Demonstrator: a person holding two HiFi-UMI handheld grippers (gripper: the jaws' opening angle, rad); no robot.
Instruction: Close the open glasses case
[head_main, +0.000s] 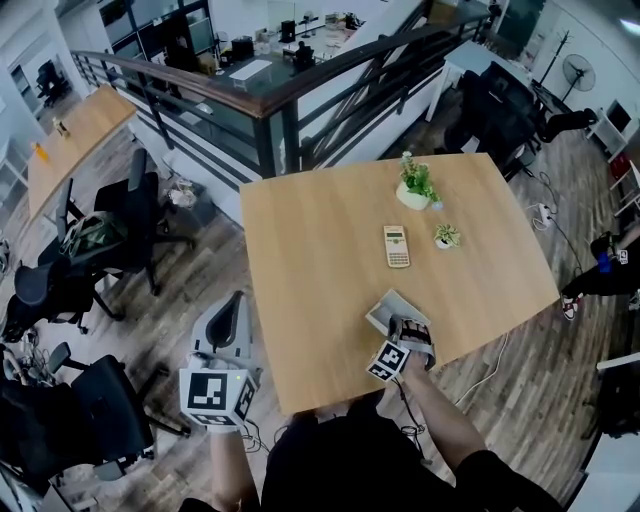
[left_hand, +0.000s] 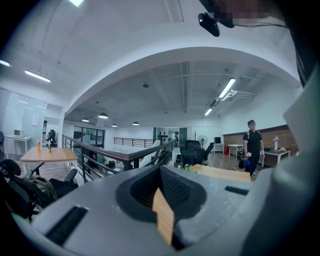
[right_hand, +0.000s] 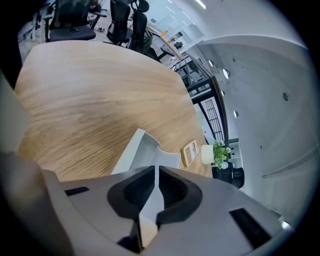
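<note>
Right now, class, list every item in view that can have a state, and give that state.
glasses case: open, not yet closed.
right gripper: closed on the glasses case's near edge.
left gripper: shut, empty.
calculator: flat, face up; on or off unreadable.
potted plant: upright.
small plant: upright.

No legible text, brand, number or sign is present: the square markers on the cubes of the left claw (head_main: 230, 318) and right claw (head_main: 408, 330) are patterns only, and the calculator (head_main: 397, 246) print is too small to read.
</note>
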